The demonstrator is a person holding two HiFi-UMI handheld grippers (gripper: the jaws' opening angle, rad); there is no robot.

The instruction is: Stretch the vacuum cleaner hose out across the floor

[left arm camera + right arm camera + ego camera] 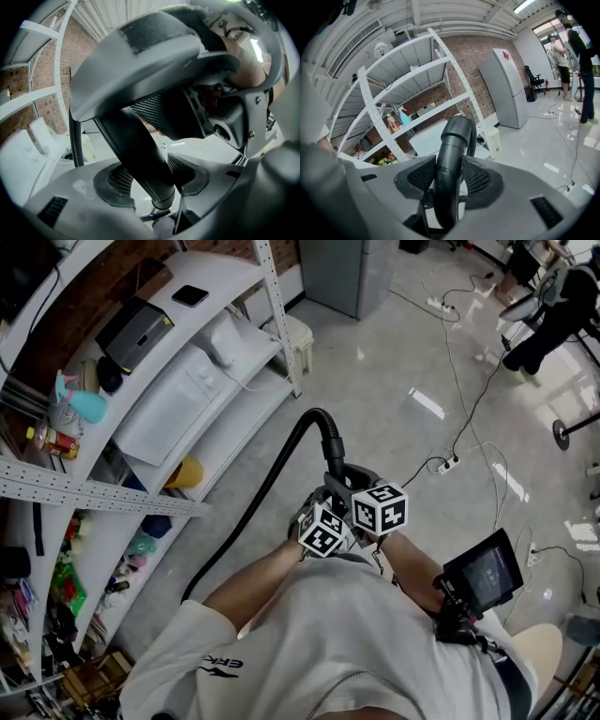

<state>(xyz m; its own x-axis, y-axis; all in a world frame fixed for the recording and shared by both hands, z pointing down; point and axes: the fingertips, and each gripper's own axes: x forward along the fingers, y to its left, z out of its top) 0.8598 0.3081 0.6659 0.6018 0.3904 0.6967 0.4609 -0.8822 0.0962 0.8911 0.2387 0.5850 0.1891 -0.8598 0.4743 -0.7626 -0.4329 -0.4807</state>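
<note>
The black vacuum hose [272, 474] rises from the floor by the shelving, arcs over and ends in a rigid curved pipe [335, 448] in front of me. Both grippers hold that pipe close together. My right gripper [349, 479], the further one, is shut on the pipe [457, 136], with a ribbed pad pressing on each side. My left gripper [322, 504] sits just behind it, and the pipe [140, 150] passes between its pads [119, 180]; it looks shut on it. The left gripper view also shows the ribbed hose [76, 140] hanging down beyond.
White metal shelving [187, 381] with boxes, bottles and a laptop runs along the left. A grey fridge [352, 273] stands at the top, a white stool [295, 334] beside the shelving. Cables and a power strip [450, 463] cross the glossy floor. A person [553, 315] is far right.
</note>
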